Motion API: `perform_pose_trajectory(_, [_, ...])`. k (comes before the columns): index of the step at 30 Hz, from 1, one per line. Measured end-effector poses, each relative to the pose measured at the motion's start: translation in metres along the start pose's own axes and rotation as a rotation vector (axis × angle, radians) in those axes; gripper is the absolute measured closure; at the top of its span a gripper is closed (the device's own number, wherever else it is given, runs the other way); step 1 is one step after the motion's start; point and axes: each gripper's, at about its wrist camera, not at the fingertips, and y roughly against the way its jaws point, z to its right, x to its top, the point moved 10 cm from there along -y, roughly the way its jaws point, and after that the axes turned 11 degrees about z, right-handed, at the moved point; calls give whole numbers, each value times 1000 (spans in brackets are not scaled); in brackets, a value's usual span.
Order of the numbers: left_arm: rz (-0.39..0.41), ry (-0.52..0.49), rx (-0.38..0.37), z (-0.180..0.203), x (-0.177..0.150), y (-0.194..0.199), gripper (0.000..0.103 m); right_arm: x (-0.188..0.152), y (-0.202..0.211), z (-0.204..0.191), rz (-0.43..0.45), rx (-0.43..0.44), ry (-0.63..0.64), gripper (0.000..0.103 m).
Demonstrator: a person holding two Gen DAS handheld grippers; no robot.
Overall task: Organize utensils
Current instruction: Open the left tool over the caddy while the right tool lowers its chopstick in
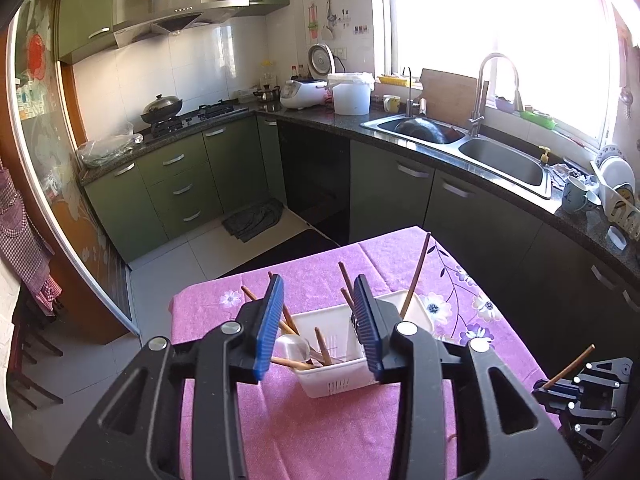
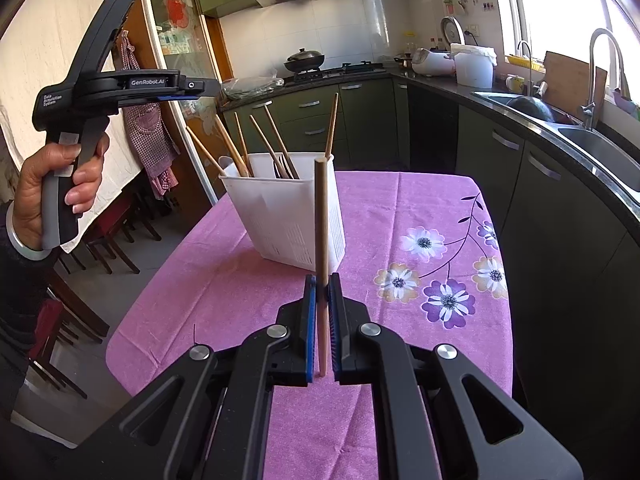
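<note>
Now, left wrist view: left tongs (image 1: 318, 326) gape empty above the white basket (image 1: 340, 380) on the worktop (image 1: 320, 432).

Right wrist view: right tongs (image 2: 322, 326) clamp 1 upright chopstick (image 2: 321, 216); basket at 12 o'clock. Judged next: drop it in the basket.

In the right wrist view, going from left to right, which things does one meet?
The hand holding the left hand-held gripper → white utensil basket with chopsticks → chopstick clamped upright in the right hand-held gripper → flowers on the purple tablecloth → sink.
</note>
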Motion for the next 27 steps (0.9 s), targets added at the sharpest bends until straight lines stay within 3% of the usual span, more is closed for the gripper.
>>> perform_pose_trajectory(2, [44,21,-6,-4,1,21,67,4,1,-1,5,3,0,96])
perform_pose_trajectory(5, [117,84,-19,-10,-6,60,47,14,3,-4,18,11,0,96])
perform_pose_trajectory(9, [239,54,46,-13,-32,116,6,40,9,-12,59,16,16,96])
perform_pose_trajectory(13, [311,48,131,-19,-72,157,6,76,16,-25,115,29,37,96])
perform_pose_trajectory(20, [227,154,157,-39,-147,166,6,154,19,-41,243,41,33,96])
perform_pose_trajectory(23, [198,175,177,-49,-167,163,6,183,10,-46,284,36,39,96])
perform_pose_trajectory(27, [175,159,219,-56,-180,159,6,201,-22,-47,272,1,50,96])
